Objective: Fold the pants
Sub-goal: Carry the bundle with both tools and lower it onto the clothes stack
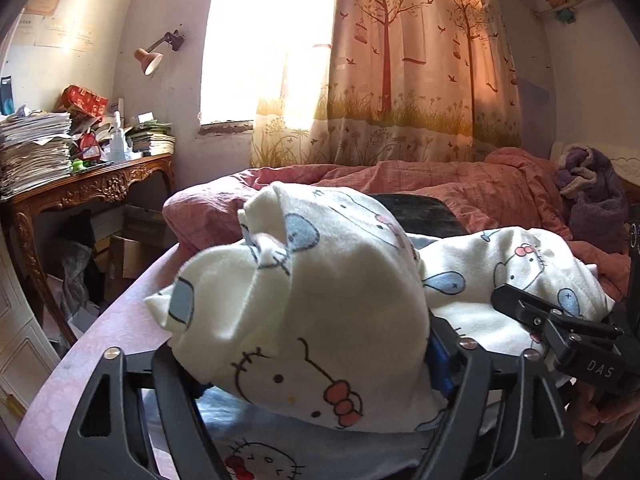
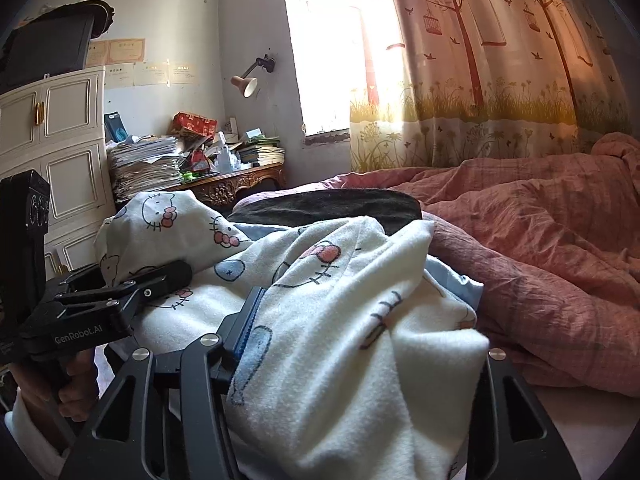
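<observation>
The pants (image 1: 320,304) are cream fleece with a cartoon cat print. In the left wrist view they bunch up over my left gripper (image 1: 316,376), which is shut on the cloth and holds it lifted above the bed. In the right wrist view the same pants (image 2: 352,340) drape over my right gripper (image 2: 344,344), shut on another part of the cloth. The fingertips of both grippers are hidden under the fabric. The right gripper also shows in the left wrist view (image 1: 560,332), and the left gripper in the right wrist view (image 2: 120,292), close beside each other.
A rumpled pink quilt (image 2: 540,240) covers the bed behind and to the right. A dark garment (image 2: 328,204) lies just beyond the pants. A carved wooden desk (image 1: 92,188) piled with papers stands at the left. A white cabinet (image 2: 52,148) is at far left.
</observation>
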`<state>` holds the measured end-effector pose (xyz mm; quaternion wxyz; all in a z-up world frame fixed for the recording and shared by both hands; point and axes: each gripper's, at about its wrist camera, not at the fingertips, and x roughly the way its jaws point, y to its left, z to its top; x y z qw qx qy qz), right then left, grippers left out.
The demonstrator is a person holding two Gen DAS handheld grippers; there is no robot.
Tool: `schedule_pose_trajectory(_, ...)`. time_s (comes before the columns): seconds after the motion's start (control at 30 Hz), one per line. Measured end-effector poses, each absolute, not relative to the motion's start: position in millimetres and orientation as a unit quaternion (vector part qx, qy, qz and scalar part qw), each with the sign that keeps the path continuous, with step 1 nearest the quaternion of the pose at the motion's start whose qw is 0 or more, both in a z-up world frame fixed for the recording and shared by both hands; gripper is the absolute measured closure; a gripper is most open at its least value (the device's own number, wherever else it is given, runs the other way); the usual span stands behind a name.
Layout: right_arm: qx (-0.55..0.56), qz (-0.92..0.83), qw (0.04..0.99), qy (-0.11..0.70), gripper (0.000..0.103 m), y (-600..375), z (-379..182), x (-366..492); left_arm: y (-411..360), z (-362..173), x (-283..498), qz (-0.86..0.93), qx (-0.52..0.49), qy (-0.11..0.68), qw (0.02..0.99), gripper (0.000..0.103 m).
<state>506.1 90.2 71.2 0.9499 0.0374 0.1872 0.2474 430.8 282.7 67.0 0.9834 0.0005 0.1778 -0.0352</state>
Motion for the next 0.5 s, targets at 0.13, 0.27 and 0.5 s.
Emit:
schedule_pose_trajectory(0.13,0.041,0.244,0.950,0.191,0.041,87,73,507,291,69,430,-0.030,-0.010,0.175,0.984,0.014)
schedule_pose_trajectory(0.27,0.052,0.240,0.949,0.197,0.037,84,74,508,287,72,427,-0.001,0.010,0.157,0.987,0.007)
schedule_pose_trajectory(0.5,0.058,0.237,0.950,0.196,0.031,82,77,506,296,75,425,0.004,-0.012,0.146,0.989,0.002)
